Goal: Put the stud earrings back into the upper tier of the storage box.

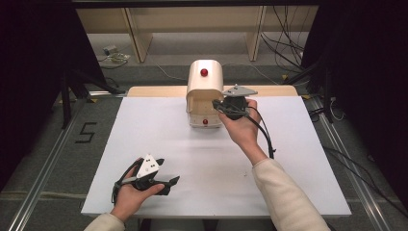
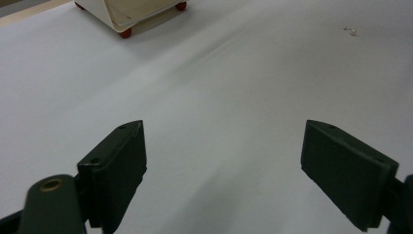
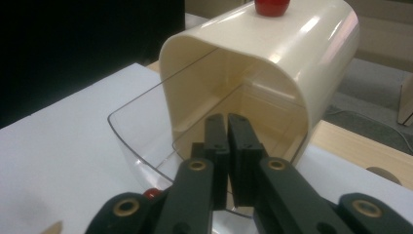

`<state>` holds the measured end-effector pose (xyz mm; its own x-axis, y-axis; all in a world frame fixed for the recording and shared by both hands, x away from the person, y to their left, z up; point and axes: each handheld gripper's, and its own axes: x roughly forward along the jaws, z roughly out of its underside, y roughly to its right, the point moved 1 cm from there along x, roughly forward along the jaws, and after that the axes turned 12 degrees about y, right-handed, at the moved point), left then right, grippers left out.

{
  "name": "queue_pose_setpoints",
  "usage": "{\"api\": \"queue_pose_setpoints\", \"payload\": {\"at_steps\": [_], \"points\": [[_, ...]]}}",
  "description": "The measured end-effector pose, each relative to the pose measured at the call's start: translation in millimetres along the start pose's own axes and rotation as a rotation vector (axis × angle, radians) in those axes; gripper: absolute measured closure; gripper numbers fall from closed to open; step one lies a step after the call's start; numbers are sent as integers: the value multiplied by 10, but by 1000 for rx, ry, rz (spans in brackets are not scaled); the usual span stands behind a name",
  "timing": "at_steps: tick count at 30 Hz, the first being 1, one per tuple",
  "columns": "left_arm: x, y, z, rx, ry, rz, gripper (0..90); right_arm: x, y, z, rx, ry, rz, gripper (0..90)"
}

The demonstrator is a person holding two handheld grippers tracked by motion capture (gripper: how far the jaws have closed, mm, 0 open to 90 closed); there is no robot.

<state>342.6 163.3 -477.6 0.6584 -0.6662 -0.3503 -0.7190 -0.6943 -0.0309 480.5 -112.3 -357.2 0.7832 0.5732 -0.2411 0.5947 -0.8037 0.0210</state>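
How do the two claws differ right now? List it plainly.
The left claw has its jaws spread wide with bare table between them; the right claw has its jaws nearly together.
The left claw sits low at the table's near edge, away from the cream box; the right claw is up at the box's open front, by its clear lid.
Both have black jaws, each held in one hand.

A white table [image 1: 159,139] carries a cream bread bin [image 1: 204,94] near its far edge.
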Motion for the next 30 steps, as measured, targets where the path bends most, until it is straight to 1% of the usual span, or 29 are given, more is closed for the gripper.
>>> {"api": "queue_pose_setpoints", "payload": {"at_steps": [5,7,10,11,13,15,17,20,26,30], "points": [[-1,1,0,0,0,-2,165,-18,23,-1,-18,4,12,777],[-3,0,0,-1,0,-2,165,-42,37,0,-19,-4,20,750],[1,0,2,1,-1,0,165,-90,66,4,-13,-2,32,712],[2,2,2,0,-2,0,165,-106,78,9,-9,15,38,701],[2,3,2,1,-1,-1,165,-143,100,15,-2,29,46,673],[2,2,2,1,-2,-2,165,-182,123,18,1,36,58,656],[3,3,2,1,-3,-2,165,-221,150,21,8,41,60,635],[4,4,3,1,-3,-3,165,-283,198,34,23,55,69,618],[4,3,4,1,-3,-3,165,-406,286,96,31,52,80,586],[6,7,4,1,-2,-4,165,-505,328,172,47,26,88,590]]}}
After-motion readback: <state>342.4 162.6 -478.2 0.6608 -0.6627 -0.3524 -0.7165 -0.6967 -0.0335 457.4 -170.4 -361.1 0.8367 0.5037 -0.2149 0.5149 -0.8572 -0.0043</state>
